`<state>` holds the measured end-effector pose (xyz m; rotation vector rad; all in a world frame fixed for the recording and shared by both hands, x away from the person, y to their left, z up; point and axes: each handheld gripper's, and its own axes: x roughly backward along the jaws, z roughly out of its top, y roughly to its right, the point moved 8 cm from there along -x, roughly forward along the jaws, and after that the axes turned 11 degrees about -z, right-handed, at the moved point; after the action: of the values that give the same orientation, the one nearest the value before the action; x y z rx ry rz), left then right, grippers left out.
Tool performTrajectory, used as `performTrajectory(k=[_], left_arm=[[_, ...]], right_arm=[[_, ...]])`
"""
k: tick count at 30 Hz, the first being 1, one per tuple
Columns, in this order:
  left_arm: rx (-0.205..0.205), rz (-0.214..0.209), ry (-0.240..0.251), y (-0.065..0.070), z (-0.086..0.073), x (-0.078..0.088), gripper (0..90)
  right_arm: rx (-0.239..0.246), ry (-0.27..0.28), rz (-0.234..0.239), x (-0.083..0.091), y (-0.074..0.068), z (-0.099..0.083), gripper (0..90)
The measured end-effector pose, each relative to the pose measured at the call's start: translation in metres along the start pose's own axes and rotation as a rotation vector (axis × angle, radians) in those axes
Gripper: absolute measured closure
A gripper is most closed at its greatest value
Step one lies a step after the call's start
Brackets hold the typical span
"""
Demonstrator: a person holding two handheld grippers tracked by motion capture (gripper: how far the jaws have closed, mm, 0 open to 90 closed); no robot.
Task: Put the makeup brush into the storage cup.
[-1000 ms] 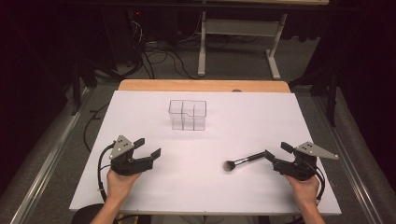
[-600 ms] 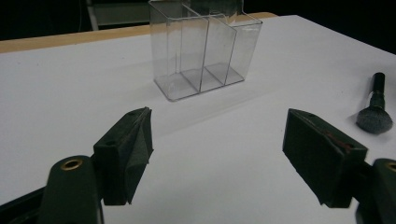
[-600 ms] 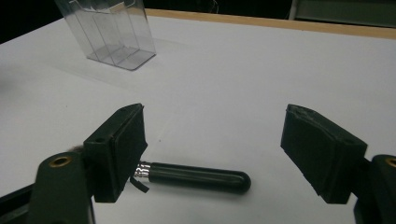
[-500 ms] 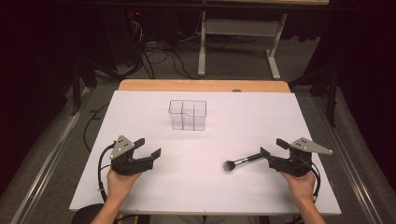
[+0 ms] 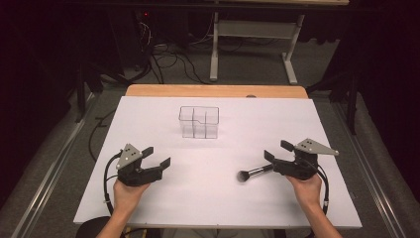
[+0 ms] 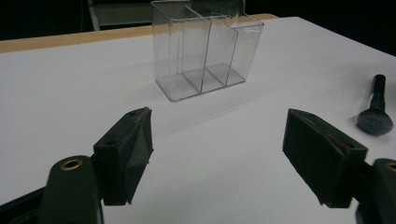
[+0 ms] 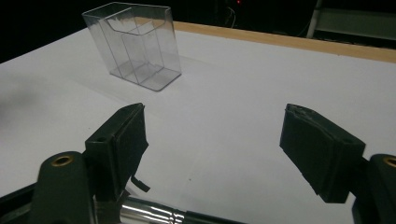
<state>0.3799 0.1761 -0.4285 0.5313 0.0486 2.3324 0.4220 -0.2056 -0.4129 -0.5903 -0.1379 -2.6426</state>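
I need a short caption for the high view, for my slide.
Right hand-held gripper, jaws open, beside a makeup brush; left hand-held gripper open; clear organizer behind.

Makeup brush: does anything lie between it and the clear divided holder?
Nothing visible does. Bare white table lies between the makeup brush by the right gripper and the clear holder.

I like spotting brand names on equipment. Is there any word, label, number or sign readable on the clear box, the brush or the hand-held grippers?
None: no readable text stands on anything here.
Clear plastic divided box: plain, no label.
Black-handled makeup brush with a silver ferrule: no print can be made out.
Left hand-held gripper and right hand-held gripper: black jaws and grey plates, unmarked.
White table sheet: blank.
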Motion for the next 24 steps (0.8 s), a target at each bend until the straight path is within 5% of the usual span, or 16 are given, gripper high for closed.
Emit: performTrajectory(k=[24], left_arm=[[0.013, -0.007, 0.003, -0.001, 0.000, -0.001, 24.5]], right_arm=[[0.017, 0.020, 0.071, -0.028, -0.038, 0.024, 25.0]])
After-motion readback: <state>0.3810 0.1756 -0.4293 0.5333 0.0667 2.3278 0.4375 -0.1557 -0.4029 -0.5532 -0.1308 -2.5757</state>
